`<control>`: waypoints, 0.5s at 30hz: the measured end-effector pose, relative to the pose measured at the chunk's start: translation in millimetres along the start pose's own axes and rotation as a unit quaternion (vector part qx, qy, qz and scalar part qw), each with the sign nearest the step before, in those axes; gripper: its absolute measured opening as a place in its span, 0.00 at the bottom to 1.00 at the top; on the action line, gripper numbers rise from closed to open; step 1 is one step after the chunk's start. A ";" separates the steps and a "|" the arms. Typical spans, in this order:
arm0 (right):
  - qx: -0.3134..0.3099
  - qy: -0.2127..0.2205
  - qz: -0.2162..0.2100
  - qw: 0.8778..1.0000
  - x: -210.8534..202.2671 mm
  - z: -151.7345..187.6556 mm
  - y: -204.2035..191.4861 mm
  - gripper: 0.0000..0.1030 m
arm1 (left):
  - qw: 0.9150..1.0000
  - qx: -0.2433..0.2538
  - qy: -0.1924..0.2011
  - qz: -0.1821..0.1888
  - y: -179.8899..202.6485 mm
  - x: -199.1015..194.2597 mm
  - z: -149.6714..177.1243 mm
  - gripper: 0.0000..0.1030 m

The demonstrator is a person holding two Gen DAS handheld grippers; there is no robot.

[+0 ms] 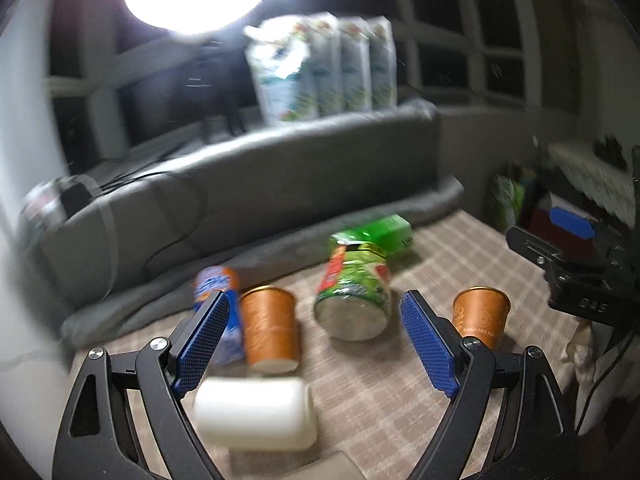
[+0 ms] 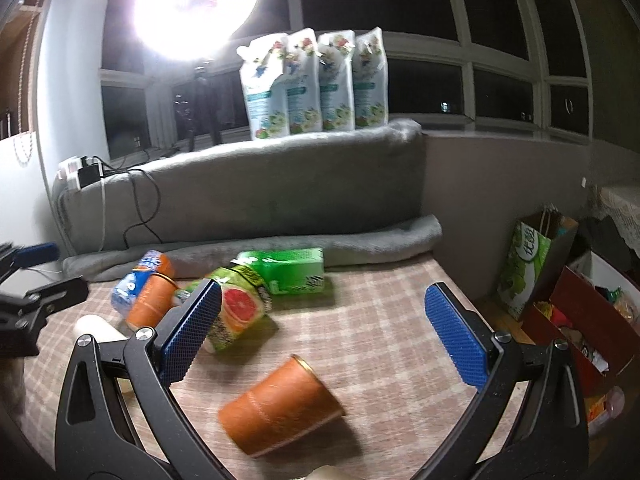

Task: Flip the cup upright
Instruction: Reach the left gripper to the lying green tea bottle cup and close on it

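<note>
Both grippers (image 1: 314, 344) (image 2: 324, 334) gape wide, empty; orange cup (image 2: 280, 410) blurred, its rim half hidden

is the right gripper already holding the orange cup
No, the right gripper is open, and the orange cup lies on its side on the checked cloth between its fingers, untouched by either pad.

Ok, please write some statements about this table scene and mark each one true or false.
1. Both the left tool and the right tool are open. True.
2. The right tool grips an orange cup. False: the cup lies on its side on the cloth, ungripped.
3. Four white pouches stand on the grey sofa back. True.
4. The green carton stands upright. False: it lies on its side.
</note>
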State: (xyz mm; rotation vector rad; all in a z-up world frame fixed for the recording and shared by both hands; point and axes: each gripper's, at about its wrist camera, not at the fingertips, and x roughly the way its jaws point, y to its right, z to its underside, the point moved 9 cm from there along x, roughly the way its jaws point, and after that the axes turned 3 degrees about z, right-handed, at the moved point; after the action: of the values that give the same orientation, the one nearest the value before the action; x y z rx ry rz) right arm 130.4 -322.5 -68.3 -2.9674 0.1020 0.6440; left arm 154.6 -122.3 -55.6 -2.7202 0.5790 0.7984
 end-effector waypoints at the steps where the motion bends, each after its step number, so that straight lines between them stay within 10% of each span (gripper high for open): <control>1: 0.004 -0.003 0.002 1.000 1.4 2.2 5.6 1.00 | 1.000 0.016 -0.009 0.006 4.2 9.5 -5.2 0.85; 6: 0.034 -0.017 0.019 0.999 13.4 12.3 42.5 1.00 | 0.991 0.112 -0.062 0.036 34.5 60.7 -21.6 0.85; 15: 0.082 -0.039 0.047 0.995 35.1 27.5 95.9 1.00 | 0.951 0.249 -0.157 0.098 86.2 147.3 -40.5 0.85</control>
State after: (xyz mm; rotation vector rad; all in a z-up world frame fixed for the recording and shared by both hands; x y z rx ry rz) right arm 142.7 -416.1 -116.1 -2.7904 0.2762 0.7242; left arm 249.1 -257.4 -115.4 -2.0521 0.8497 0.9550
